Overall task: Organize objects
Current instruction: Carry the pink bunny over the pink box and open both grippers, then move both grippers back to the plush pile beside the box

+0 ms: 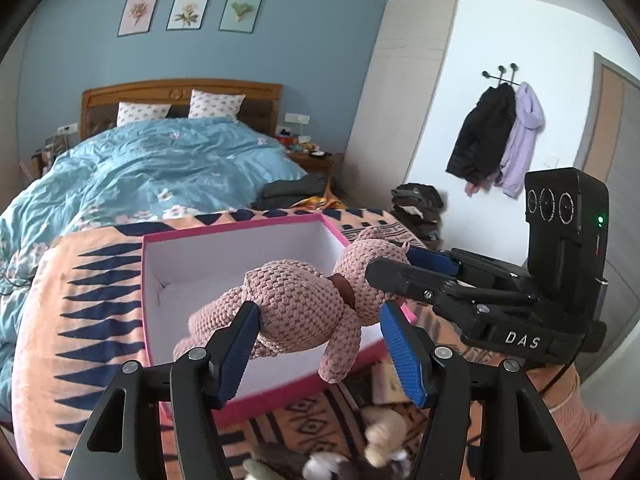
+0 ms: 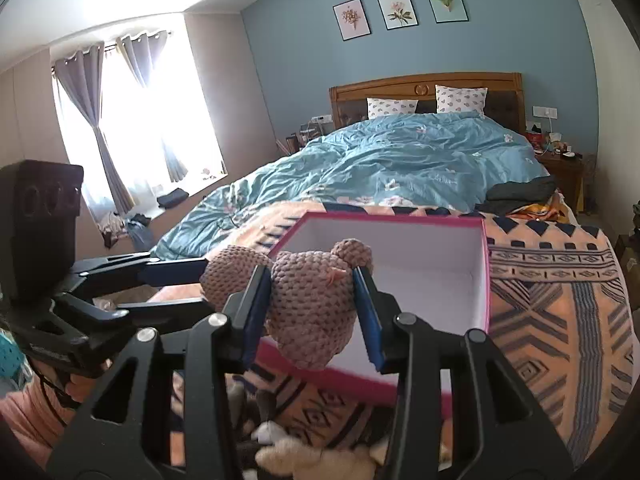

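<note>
A pink crocheted teddy bear (image 1: 296,304) hangs over the open pink box (image 1: 240,226) with its white inside. My right gripper (image 1: 396,264) comes in from the right and is shut on the bear's head (image 2: 312,304), both blue pads pressed against it in the right wrist view (image 2: 312,300). My left gripper (image 1: 320,344) stands around the bear's body: its left pad touches the yarn, and a gap shows at the right pad. In the right wrist view the left gripper (image 2: 196,284) reaches in from the left at the bear's body. The box (image 2: 400,220) holds nothing.
The box rests on an orange patterned blanket (image 1: 100,280) at the foot of a bed with a blue duvet (image 1: 160,160). Other plush toys (image 1: 384,432) lie on the blanket below the grippers. Dark folded clothes (image 2: 520,192) lie on the bed's right side.
</note>
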The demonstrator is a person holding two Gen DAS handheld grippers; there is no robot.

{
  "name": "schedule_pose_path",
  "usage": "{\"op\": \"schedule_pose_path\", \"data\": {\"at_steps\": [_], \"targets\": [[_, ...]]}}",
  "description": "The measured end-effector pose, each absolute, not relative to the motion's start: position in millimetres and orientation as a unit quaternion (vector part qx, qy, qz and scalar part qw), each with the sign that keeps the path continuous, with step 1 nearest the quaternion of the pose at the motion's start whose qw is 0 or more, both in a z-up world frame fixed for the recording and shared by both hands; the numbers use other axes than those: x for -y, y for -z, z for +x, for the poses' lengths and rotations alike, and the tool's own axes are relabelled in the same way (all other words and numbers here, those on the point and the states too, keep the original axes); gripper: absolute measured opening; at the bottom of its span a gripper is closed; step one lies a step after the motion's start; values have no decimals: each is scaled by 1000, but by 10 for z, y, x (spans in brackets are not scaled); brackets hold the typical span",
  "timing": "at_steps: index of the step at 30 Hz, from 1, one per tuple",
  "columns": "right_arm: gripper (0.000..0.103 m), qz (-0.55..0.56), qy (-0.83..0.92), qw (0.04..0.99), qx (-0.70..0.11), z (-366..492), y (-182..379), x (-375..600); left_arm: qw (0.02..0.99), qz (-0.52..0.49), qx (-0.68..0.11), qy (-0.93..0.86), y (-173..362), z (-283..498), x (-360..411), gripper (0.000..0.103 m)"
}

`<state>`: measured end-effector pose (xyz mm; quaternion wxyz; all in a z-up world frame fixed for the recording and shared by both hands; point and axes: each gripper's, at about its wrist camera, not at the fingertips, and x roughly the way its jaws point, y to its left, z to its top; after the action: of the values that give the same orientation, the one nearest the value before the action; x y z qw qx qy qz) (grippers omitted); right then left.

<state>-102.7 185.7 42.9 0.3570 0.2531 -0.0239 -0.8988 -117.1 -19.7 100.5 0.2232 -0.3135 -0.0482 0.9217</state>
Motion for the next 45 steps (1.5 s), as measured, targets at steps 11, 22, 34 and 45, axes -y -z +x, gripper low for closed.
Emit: {"op": "schedule_pose_path", "data": {"at_steps": [11, 22, 34, 45], "targets": [[45, 354, 862, 359, 43, -1750, 175, -1589, 179, -419, 65, -888, -225, -1847, 374, 63], [45, 428, 832, 353, -7, -1945, 697, -1295, 127, -436, 30, -890, -35, -1764, 369, 63], [45, 444, 835, 325, -10, -1987, 790, -1380, 101, -412, -1, -906, -125, -1680, 358, 63], [49, 418, 840, 345, 14, -1769, 620, -1523, 125, -372, 39, -919, -339, -1357, 558, 69]]}}
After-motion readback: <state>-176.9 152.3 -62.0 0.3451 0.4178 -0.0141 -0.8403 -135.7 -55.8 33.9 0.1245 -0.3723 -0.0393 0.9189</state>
